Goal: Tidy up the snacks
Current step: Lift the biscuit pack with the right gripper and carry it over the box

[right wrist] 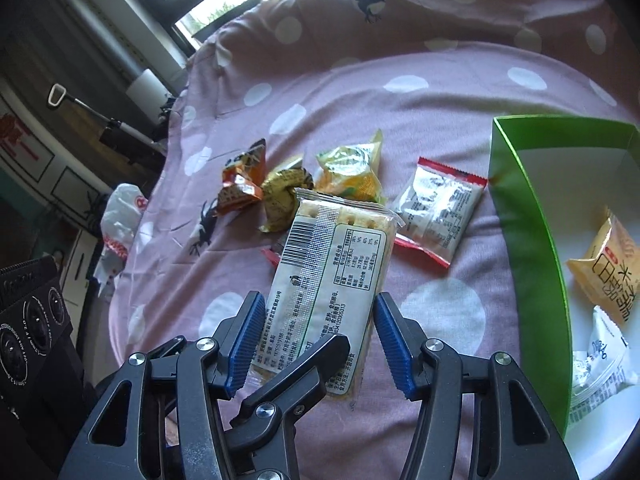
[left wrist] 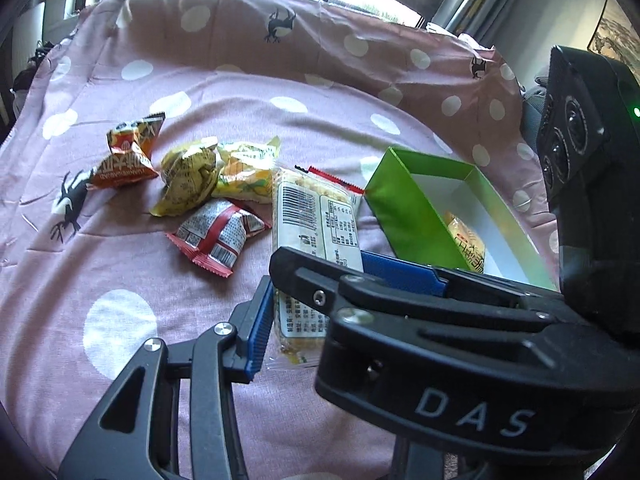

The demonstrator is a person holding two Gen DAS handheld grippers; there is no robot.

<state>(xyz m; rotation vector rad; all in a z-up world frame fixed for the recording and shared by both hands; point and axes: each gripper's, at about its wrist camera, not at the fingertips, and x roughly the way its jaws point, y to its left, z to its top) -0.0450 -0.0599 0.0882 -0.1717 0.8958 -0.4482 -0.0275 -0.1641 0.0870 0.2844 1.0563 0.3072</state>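
While both claws meet over a pink dotted sheet (left wrist: 240, 80), the left wrist view shows the left claw (left wrist: 304, 312) clamped on the near end of a cracker pack (left wrist: 312, 216): one blue pad (left wrist: 256, 328) sits against the pack's edge, and the other finger is hidden behind the right claw (left wrist: 440, 340), which crosses in front. Beyond the pack lie an orange packet (left wrist: 128, 152), a yellow packet (left wrist: 192, 180) and a red-and-white packet (left wrist: 216, 236), all loose on the sheet. An open green box (left wrist: 408, 216) stands just right of the pack with one yellow packet (left wrist: 468, 244) inside. From the right wrist view, the right claw (right wrist: 316, 332) is clamped across the width of the pack (right wrist: 332, 264), a pad on each long edge. One left-claw finger (right wrist: 296, 372) lies across the pack's near end. At the right edge, the box (right wrist: 528, 248) holds an orange-yellow packet (right wrist: 608, 276) and a white packet (right wrist: 596, 364).
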